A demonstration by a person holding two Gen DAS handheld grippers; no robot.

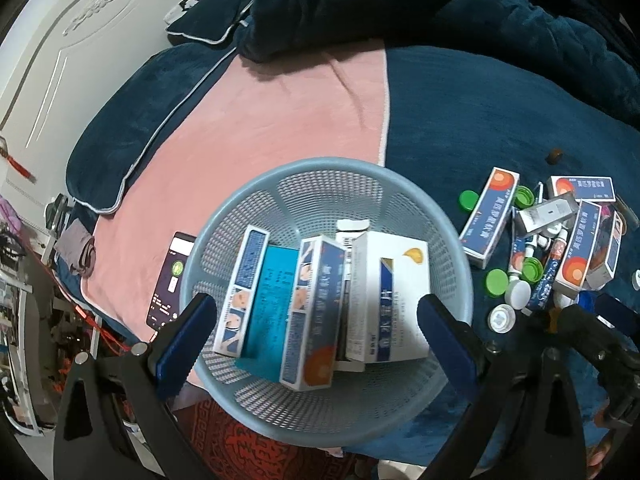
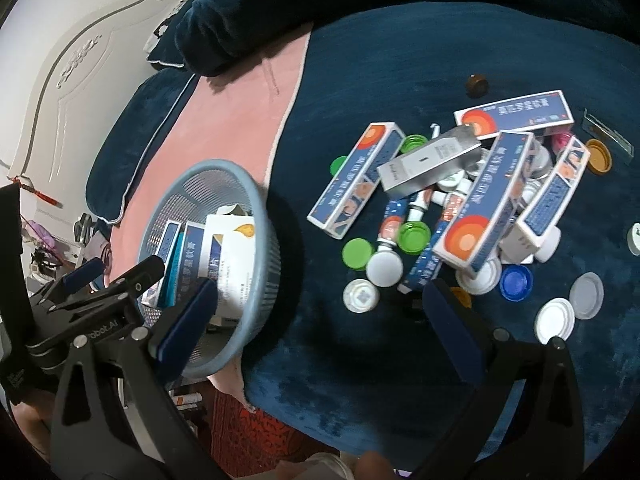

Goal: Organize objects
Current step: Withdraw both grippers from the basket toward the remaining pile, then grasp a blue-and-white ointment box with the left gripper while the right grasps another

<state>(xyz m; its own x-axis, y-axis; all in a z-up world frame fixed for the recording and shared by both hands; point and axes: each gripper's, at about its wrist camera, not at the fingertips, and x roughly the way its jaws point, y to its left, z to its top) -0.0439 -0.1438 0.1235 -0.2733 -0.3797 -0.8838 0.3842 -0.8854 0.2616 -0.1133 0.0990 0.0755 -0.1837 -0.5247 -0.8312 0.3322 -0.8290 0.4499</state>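
A pale blue mesh basket (image 1: 280,184) sits on the bed and holds several medicine boxes (image 1: 308,312). My left gripper (image 1: 316,344) is open and empty, hovering over the basket. The basket also shows in the right wrist view (image 2: 256,200). To its right lies a pile of blue-and-orange boxes (image 2: 476,216), a silver box (image 2: 430,162), tubes and loose bottle caps (image 2: 356,254) on the dark blue blanket. My right gripper (image 2: 320,320) is open and empty, above the blanket just in front of the pile.
A pink towel (image 1: 256,120) lies under the basket's far side. A phone (image 1: 170,280) rests left of the basket. Dark blue pillows (image 1: 360,4) sit at the back. A white headboard (image 1: 60,40) is at the left. The bed edge is close below.
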